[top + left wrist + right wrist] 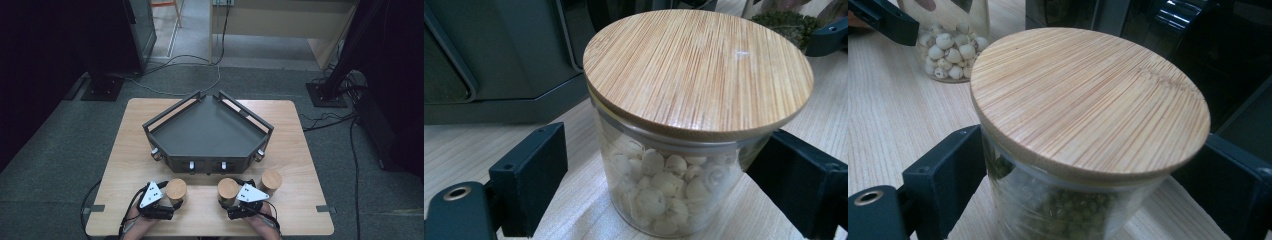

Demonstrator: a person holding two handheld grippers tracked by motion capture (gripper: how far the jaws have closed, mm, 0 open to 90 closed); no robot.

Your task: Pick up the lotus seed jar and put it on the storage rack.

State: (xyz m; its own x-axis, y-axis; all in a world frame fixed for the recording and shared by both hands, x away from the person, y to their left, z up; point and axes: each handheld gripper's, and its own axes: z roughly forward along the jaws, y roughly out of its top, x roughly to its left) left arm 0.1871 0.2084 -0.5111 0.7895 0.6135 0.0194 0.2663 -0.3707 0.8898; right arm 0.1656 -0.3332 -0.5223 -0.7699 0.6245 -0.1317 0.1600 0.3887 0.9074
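Table: pale wooden table (pixel 295 150), seen from the high view, on a grey carpeted floor.
Rack: dark grey metal corner-shaped shelf tray (pixel 207 130) with railed sides, standing mid-table beyond both grippers.
Jar 1: clear glass jar of pale round seeds with a bamboo lid (pixel 674 130), upright on the table, at the near left, in front of the tray.
Jar 2: clear glass jar of small green beans with a bamboo lid (pixel 1083 145), upright, at the near centre-right.
Jar 3: third bamboo-lidded jar (pixel 270 182), upright just right of the green-bean jar and beyond the right gripper; contents too small to tell.
Left gripper: left gripper (pixel 167 200) with jaws apart, one either side of the seed jar's glass wall; a gap shows at the left jaw, contact at the right jaw cannot be told.
Right gripper: right gripper (pixel 231 204) with jaws apart around the bean jar, both close to the glass; whether they touch cannot be told.
Key relation: each jar stands between its own gripper's jaws, long axis vertical, jaws level with the glass below the lid; judged, closing alone would secure each.
Nearer hand: each hand serves its own jar; the third jar lies nearest the right.
Hidden: jar bases cut off in both gripper views; the jars' sides are covered by lids from above.
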